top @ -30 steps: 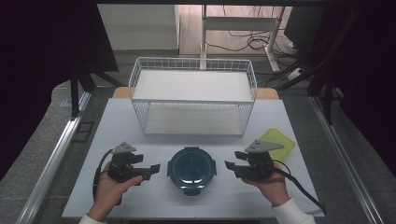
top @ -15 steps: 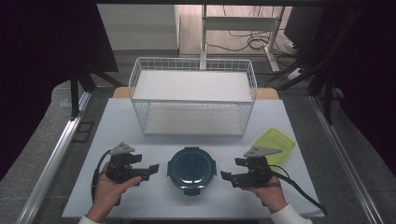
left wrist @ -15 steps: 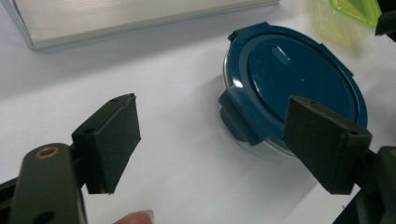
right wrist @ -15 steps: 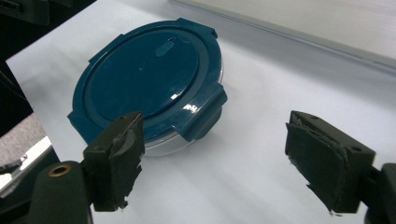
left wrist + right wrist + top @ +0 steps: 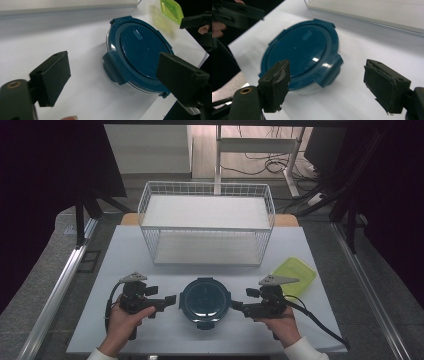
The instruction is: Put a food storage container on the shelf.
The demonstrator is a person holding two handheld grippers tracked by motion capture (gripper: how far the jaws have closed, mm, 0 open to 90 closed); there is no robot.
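A round clear container with a dark blue clip-on lid sits near the front edge of the white table. My left gripper is just left of it, open, jaws pointing at one of the lid's side clips and spread about as wide as the container, without touching it. My right gripper is close on the container's right side, also open, its worn pads apart and holding nothing. A hand holds each gripper.
A white wire basket with an upper shelf stands behind the container at mid-table. A yellow-green lidded box lies at the right, behind my right gripper. The table's front edge runs just behind both hands.
My right gripper has slid a little left and toward the front edge, closer to the container. The left gripper has barely shifted. The container has not moved.
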